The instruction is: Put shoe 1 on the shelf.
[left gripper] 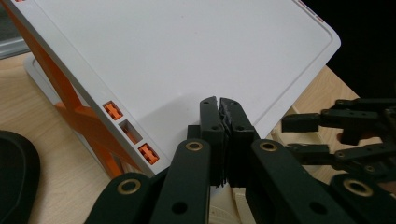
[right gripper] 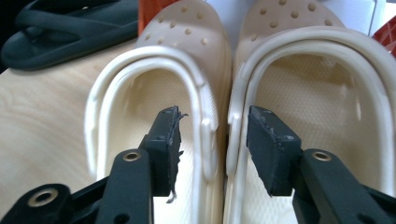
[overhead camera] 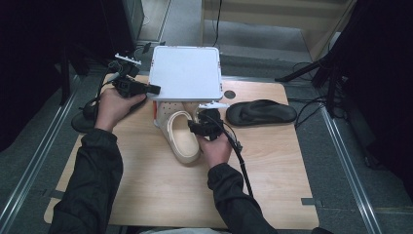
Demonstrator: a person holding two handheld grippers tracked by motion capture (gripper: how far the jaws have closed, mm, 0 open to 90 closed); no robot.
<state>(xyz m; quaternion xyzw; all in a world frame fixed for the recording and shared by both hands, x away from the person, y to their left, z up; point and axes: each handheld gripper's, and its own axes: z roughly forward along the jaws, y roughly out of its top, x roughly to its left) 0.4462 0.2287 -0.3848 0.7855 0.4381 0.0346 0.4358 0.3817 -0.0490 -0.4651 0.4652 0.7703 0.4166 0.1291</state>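
A: Right gripper (right gripper: 212, 140)?
B: Jaws apart, straddling the touching inner walls of the cream clogs (right gripper: 219, 93) under the white rack (overhead camera: 185, 73), apparently to pinch both together.
A: Left gripper (left gripper: 219, 116)?
B: Jaws together, empty, at the rack's top.

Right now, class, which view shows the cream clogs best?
The right gripper view: both clogs lie side by side, close up. The high view shows them small, toes under the white lid. The left gripper view shows a sliver.

Wooden table (overhead camera: 272, 165) on grey carpeted floor (overhead camera: 350, 161)
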